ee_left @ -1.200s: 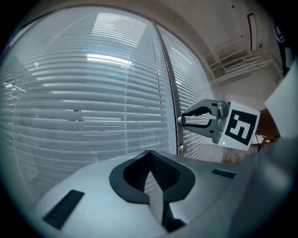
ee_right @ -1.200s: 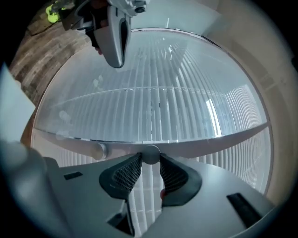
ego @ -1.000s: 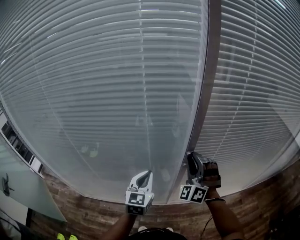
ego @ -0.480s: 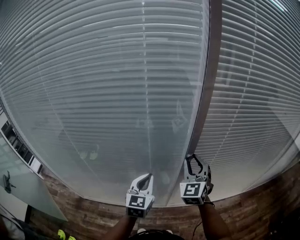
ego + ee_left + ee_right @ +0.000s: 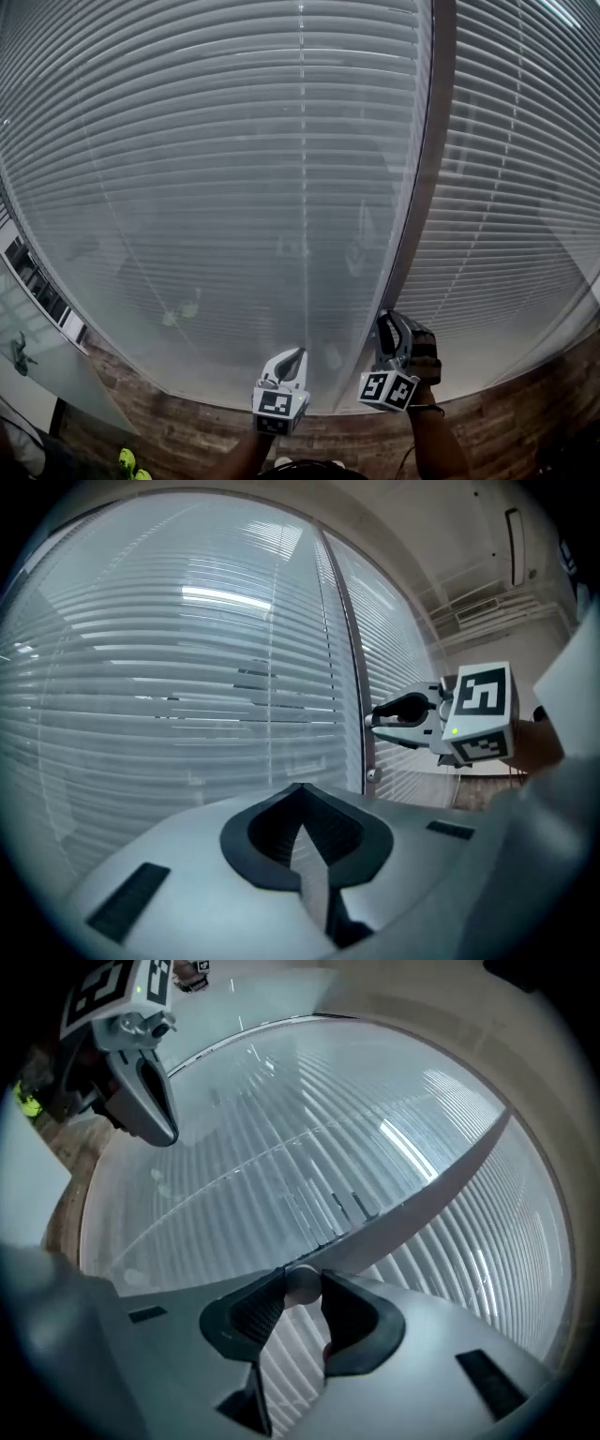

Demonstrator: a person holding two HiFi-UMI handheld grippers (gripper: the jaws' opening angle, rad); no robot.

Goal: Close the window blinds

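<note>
- The blinds (image 5: 234, 187) are hung behind glass (image 5: 169, 309) in two panes, which are divided by a dark frame post (image 5: 427, 187). Both panes are covered from top to bottom by lowered slats.
- The slats are seen laid close together. Thin lighter bands are shown between them in the left gripper view, and dim shapes can be made out through the left pane. The blinds are therefore judged to be partly turned and not fully shut.
- A small round knob (image 5: 302, 1283) is mounted low on the frame post. It is judged to be the control by which the slat tilt is set.
- The right gripper (image 5: 384, 321) is held level against the post. Its jaws are clamped on the knob, which is pressed by a pad on each side.
- The left gripper (image 5: 298, 352) is held just beside the right one, near the glass of the left pane. Its jaws are brought together, and nothing is carried between them.
- Done so far: the control has been reached and gripped.
- Left to do, as judged: the knob is to be turned until the light bands between the slats are no longer visible. The gripper is then to be released.
</note>
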